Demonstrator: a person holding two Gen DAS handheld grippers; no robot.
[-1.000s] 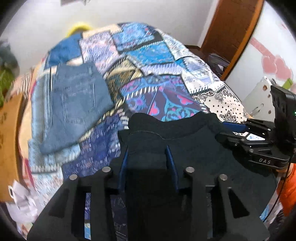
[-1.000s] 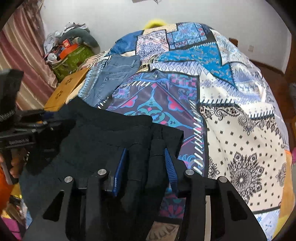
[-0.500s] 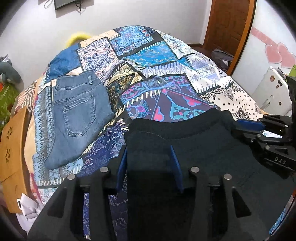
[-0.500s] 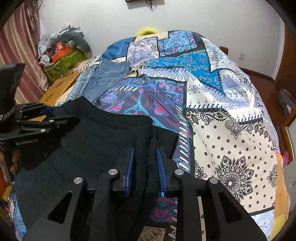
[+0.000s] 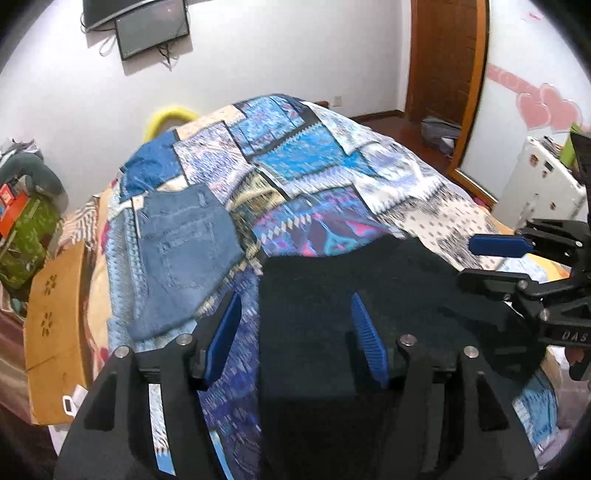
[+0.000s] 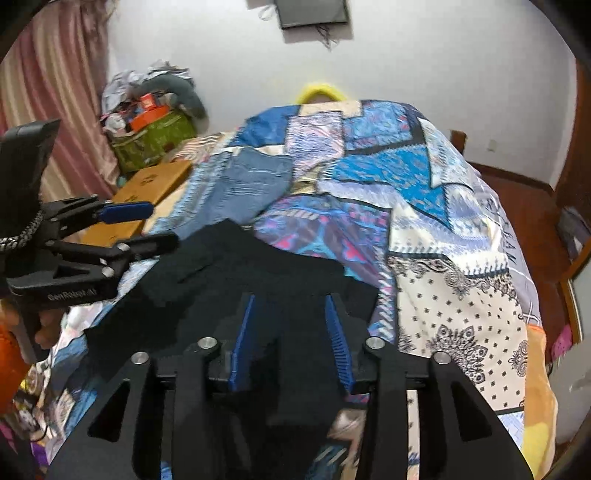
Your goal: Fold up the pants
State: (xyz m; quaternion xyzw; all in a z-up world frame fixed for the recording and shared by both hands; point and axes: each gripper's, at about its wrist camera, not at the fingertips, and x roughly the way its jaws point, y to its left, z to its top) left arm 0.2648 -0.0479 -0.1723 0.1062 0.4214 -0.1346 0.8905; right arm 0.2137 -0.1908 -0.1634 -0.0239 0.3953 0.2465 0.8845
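Note:
Black pants [image 5: 369,280] [image 6: 266,266] lie flat and folded on the near part of the patterned bedspread [image 5: 314,158] [image 6: 443,258]. My left gripper [image 5: 295,295] [image 6: 164,224] hovers over their left edge. Its jaws are opening, the left pad stands over the bedspread, and neither pad presses the cloth. My right gripper [image 6: 290,299] [image 5: 480,260] hangs above the right edge. Its jaws are opening too, with black cloth below the gap but nothing pinched. A folded pair of blue jeans [image 5: 184,251] [image 6: 255,181] rests farther back on the left.
A tan cardboard box [image 5: 55,314] [image 6: 147,184] and a green bag [image 5: 26,236] [image 6: 155,136] stand left of the bed. A screen [image 5: 147,26] hangs on the far wall. A wooden door [image 5: 447,55] and a white cabinet [image 5: 543,184] are on the right.
Both grippers have risen and pulled back from the black pants. The right gripper let go of the fold it pinched half a second ago. The left gripper's jaws have spread wider.

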